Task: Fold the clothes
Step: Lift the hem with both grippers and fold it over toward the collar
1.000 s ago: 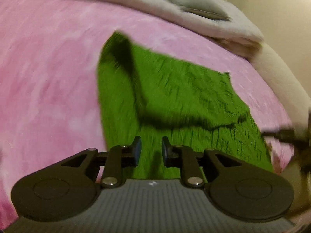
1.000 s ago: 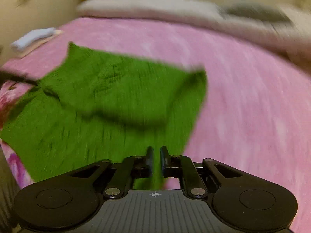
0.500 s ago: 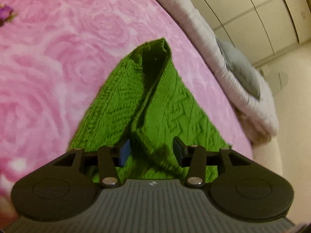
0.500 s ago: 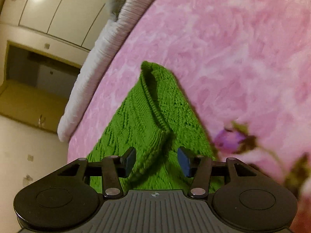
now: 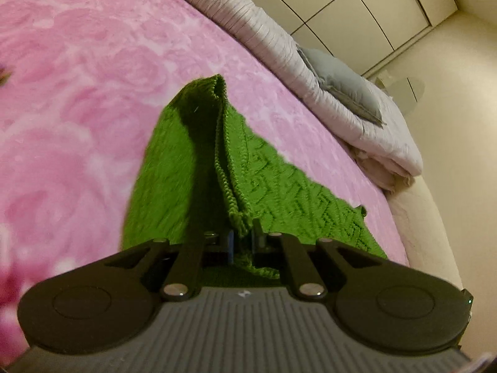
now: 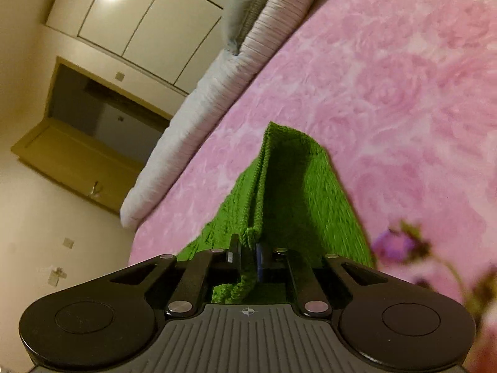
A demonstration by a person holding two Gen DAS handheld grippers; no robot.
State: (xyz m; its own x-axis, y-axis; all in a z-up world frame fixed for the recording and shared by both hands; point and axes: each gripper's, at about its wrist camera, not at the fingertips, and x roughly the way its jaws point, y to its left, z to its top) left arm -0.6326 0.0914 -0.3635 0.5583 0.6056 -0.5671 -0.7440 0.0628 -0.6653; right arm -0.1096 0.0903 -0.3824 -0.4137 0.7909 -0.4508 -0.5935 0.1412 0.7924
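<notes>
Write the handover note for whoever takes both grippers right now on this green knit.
Left gripper: shut on the green knit, pinching a doubled edge.
Right gripper: shut on the same knit's edge.
The knit lies on the pink bedspread, stretching away from both grippers to a folded far end.
Done: both edges gripped, cloth already doubled.
Left: carry the held edges over for the next fold, lay flat, release.

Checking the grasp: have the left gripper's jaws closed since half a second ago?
Yes. The left gripper now pinches the green knit's edge; its jaws stood apart earlier.

Green cable-knit garment (image 5: 273, 183), folded double, layered edge raised; lower part draped on pink bedspread (image 5: 77, 93)
</notes>
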